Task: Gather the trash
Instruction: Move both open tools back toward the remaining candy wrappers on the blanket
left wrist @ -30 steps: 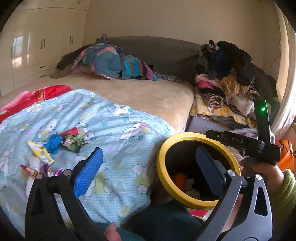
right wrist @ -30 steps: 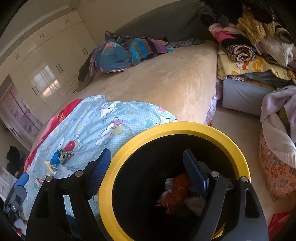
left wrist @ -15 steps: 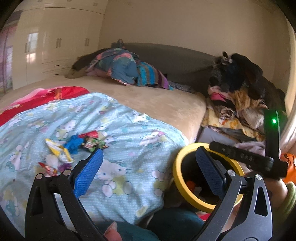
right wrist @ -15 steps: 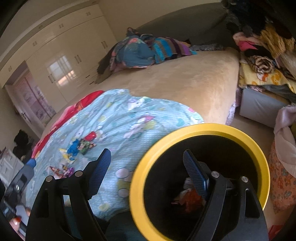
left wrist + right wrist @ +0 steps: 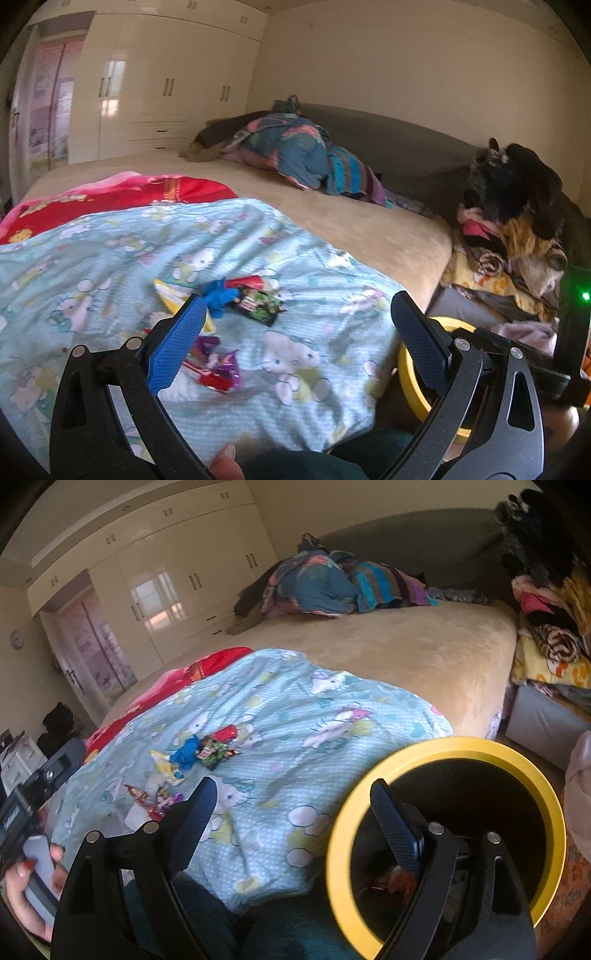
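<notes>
Several wrappers lie on the light-blue cartoon blanket point(image 5: 303, 266): a dark green packet point(image 5: 260, 303), a blue scrap point(image 5: 220, 295), a yellow wrapper point(image 5: 168, 291) and purple-red foil point(image 5: 218, 365). They also show in the right wrist view point(image 5: 207, 753). The yellow-rimmed black bin point(image 5: 447, 830) stands beside the bed with trash inside; its rim shows in the left wrist view point(image 5: 410, 373). My left gripper point(image 5: 295, 343) is open and empty above the wrappers' near side. My right gripper point(image 5: 295, 823) is open and empty, its right finger over the bin's mouth.
The beige bed point(image 5: 369, 229) carries a red blanket point(image 5: 122, 199) and bundled clothes point(image 5: 295, 155). A heap of clothes point(image 5: 517, 229) stands right of the bed. White wardrobes point(image 5: 147, 92) line the far wall. The other handheld gripper point(image 5: 33, 797) shows at left.
Both grippers have swung left, away from the bin and toward the wrappers on the blanket. The bin has slid to the right in both views. Both stay open and empty.
</notes>
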The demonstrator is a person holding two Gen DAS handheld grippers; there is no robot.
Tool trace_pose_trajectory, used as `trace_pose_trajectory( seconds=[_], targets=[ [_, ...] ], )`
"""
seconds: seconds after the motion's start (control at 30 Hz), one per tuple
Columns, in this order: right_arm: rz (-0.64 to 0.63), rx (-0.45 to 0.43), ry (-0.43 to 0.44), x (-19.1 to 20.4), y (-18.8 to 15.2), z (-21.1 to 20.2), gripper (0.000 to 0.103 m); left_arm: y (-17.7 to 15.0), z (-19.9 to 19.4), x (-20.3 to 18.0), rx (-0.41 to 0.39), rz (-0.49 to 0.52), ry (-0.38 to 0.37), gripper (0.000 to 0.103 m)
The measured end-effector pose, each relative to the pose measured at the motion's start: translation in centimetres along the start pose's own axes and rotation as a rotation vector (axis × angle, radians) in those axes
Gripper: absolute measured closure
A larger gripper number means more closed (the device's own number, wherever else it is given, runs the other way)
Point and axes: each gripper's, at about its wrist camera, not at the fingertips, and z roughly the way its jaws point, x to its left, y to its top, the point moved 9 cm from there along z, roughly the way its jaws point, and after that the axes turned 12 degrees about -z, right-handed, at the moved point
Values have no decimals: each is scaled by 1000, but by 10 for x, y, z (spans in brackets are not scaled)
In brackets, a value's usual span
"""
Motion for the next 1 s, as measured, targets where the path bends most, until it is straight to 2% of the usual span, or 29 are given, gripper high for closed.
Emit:
trace_pose_trajectory(
  seconds=[0.6,1.0],
  targets=[
    [-186,0,109,91,15,20,19,27,-11,82,-46,-140,113,11],
    [-283,26,148,132,24,53,19,29,-9,138,-34,-226,188,11]
  ],
)
